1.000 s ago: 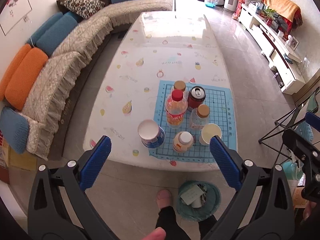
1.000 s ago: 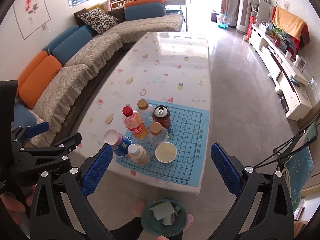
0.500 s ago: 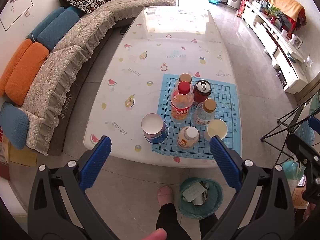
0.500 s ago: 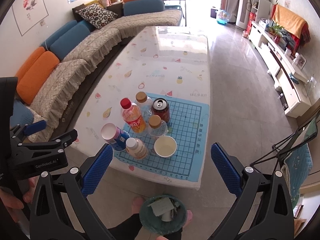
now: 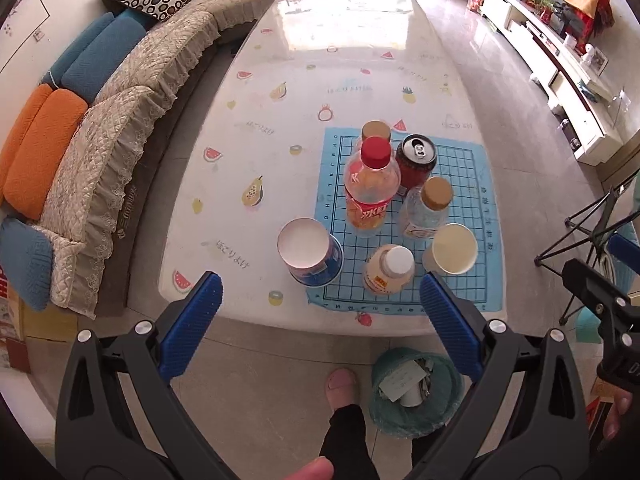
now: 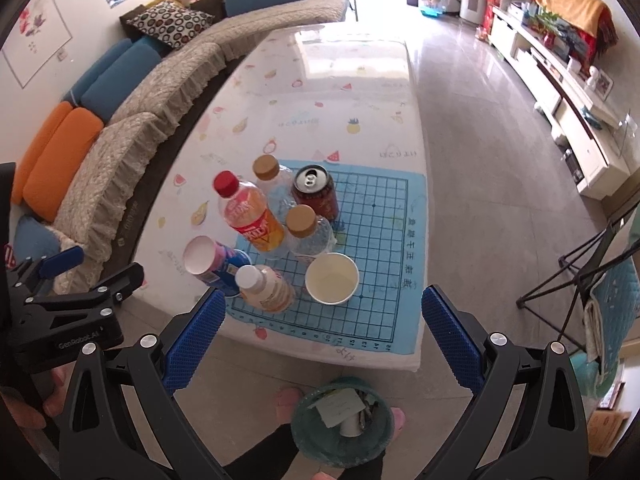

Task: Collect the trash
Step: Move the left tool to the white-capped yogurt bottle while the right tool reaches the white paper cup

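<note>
Left wrist view has the left hand-held gripper (image 5: 320,300) spread wide, nothing between its fingers, hovering above the near table (image 5: 304,80) edge; the right hand-held gripper's black body shows at the far right of this view. Right wrist view has the right hand-held gripper (image 6: 323,311) equally wide and holding nothing, above the same edge but further right, and only here the left unit's "GenRobot" label is readable at the left edge. Trash sits clustered on the blue grid mat (image 5: 460,160): red-cap bottle (image 5: 370,188), red can (image 5: 416,160), two tan-cap bottles, white-cap bottle (image 5: 388,270), white paper cup (image 5: 452,250), and a blue cup (image 5: 310,250) tilted, straddling the mat's left edge. Teal bin (image 6: 340,428) stands on the floor just below the table edge, paper and a cup inside, beside the person's foot.
</note>
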`<state>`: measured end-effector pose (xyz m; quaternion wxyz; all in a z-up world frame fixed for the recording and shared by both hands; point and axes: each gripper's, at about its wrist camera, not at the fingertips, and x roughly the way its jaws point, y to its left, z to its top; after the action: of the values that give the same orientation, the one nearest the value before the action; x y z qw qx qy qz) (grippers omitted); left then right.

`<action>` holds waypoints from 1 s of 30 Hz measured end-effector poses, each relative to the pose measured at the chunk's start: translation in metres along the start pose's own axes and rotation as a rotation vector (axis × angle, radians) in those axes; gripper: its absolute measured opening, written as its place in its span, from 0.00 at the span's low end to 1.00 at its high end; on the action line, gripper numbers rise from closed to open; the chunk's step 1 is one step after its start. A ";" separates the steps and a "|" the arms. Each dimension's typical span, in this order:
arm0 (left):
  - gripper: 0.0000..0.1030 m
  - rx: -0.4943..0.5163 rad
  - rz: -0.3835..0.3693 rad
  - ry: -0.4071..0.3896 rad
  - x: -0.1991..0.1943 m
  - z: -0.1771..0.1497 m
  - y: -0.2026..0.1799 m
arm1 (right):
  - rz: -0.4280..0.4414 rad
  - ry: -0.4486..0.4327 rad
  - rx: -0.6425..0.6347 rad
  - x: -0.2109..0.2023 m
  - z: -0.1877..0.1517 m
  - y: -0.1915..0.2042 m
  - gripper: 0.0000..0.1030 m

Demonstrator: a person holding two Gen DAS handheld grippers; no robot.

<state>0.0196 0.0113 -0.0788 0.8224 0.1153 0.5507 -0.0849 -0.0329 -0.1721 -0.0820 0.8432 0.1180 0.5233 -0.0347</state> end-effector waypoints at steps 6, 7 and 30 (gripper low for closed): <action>0.94 0.019 -0.010 0.026 0.032 0.002 -0.002 | -0.011 0.006 0.060 0.032 -0.006 -0.008 0.94; 0.94 0.025 -0.005 0.023 0.037 0.002 -0.003 | -0.015 0.010 0.067 0.037 -0.006 -0.010 0.94; 0.94 0.071 0.007 0.071 0.107 0.003 -0.008 | -0.036 0.063 0.157 0.136 -0.015 -0.040 0.94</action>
<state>0.0610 0.0015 -0.1777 0.7979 0.1496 0.5758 -0.0973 0.0078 -0.1986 -0.2156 0.8138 0.1753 0.5472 -0.0872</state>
